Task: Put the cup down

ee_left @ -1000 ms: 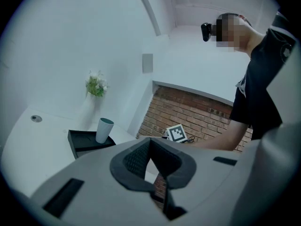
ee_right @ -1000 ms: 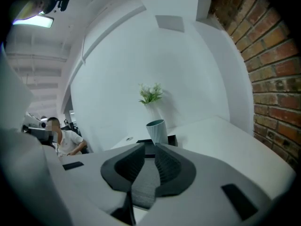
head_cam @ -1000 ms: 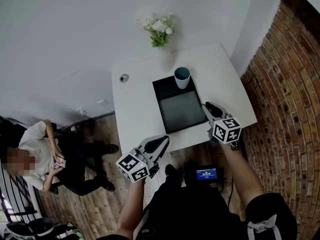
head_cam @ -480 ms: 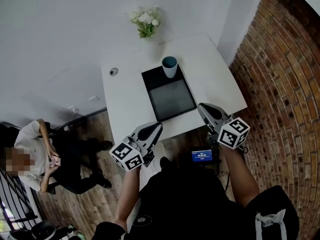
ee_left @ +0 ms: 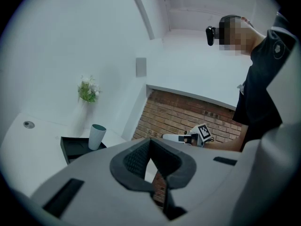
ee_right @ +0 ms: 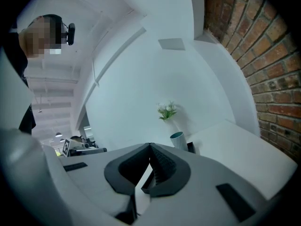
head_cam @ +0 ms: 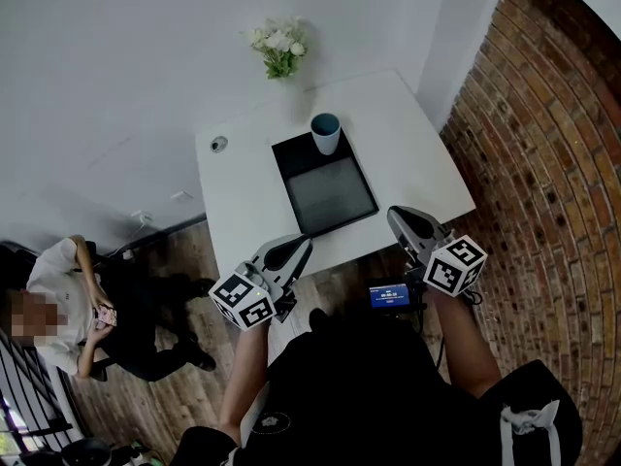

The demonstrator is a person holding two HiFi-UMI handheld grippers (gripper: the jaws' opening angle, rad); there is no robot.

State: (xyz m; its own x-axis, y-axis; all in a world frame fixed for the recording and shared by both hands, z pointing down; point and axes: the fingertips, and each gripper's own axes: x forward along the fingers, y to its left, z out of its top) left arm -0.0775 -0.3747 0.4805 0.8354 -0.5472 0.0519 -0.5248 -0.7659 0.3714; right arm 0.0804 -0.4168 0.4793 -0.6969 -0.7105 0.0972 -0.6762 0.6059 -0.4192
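Note:
A pale cup with a teal rim stands upright on the far end of a black tray on the white table. Neither gripper touches it. My left gripper hovers at the table's near edge, its jaws closed with nothing between them. My right gripper is held off the near right edge, also shut and empty. The left gripper view shows the cup on the tray far ahead, beyond the left gripper. The right gripper points toward the cup.
A vase of white flowers stands at the table's far edge, and a small round object lies at the far left. A brick wall runs along the right. A person sits at the lower left. A small blue screen shows below the table edge.
My right gripper has drawn back from the tray's near right corner to beyond the table edge and risen. The cup stays on the tray. The left gripper has hardly moved.

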